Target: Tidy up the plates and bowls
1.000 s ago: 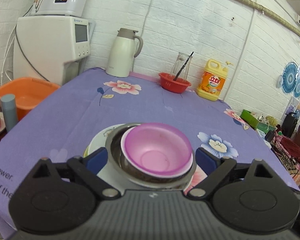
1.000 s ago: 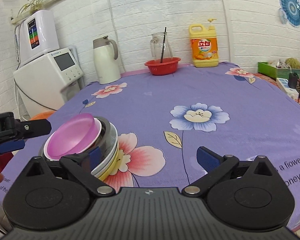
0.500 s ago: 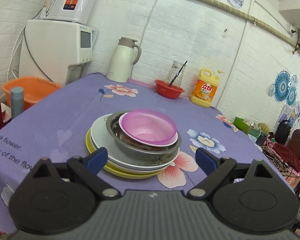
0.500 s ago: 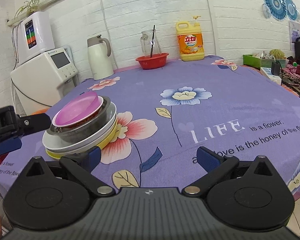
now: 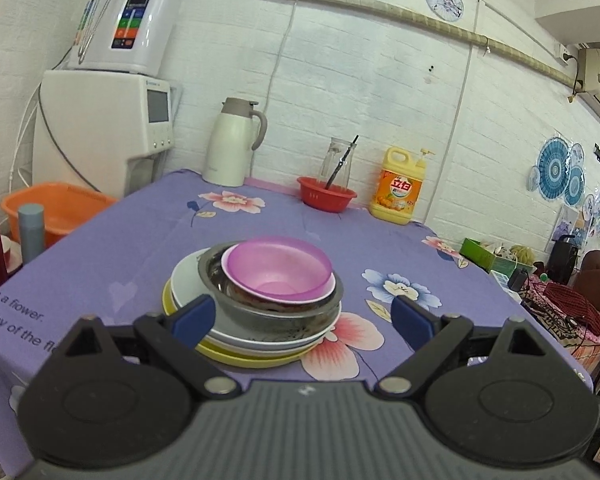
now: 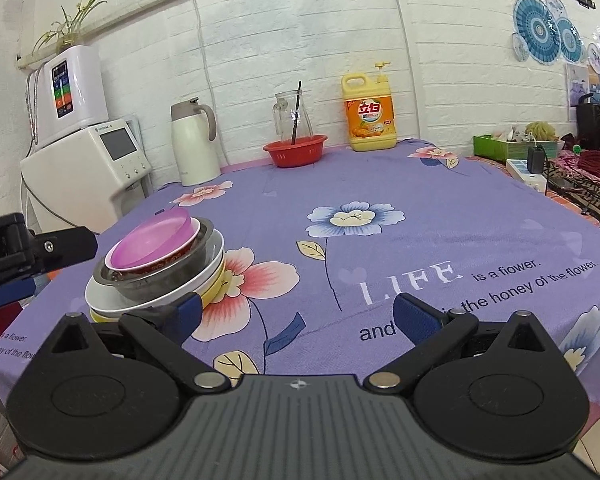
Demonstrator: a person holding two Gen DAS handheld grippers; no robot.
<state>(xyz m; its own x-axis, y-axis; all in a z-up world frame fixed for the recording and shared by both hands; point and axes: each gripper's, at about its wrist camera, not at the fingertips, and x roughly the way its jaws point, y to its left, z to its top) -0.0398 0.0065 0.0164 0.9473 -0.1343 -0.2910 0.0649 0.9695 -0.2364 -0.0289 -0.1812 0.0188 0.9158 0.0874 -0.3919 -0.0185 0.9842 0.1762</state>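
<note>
A white brick wall point(image 5: 340, 80) is seen behind a table point(image 6: 420, 208) covered by a purple flowered cloth. Against the wall on the table a white jug point(image 5: 236, 144), a red basket point(image 5: 326, 198), a glass jar point(image 6: 292, 118) and a yellow bottle point(image 5: 400, 188) are lined up. A white dispenser point(image 5: 100, 136) is set in the corner, an orange tub point(image 5: 56, 208) beside it. Blue paper fans point(image 6: 544, 30) are stuck on the wall, lit evenly.

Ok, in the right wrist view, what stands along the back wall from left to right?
Water dispenser → white thermos jug → red basket with the glass carafe behind it → yellow detergent bottle → green box.
</note>
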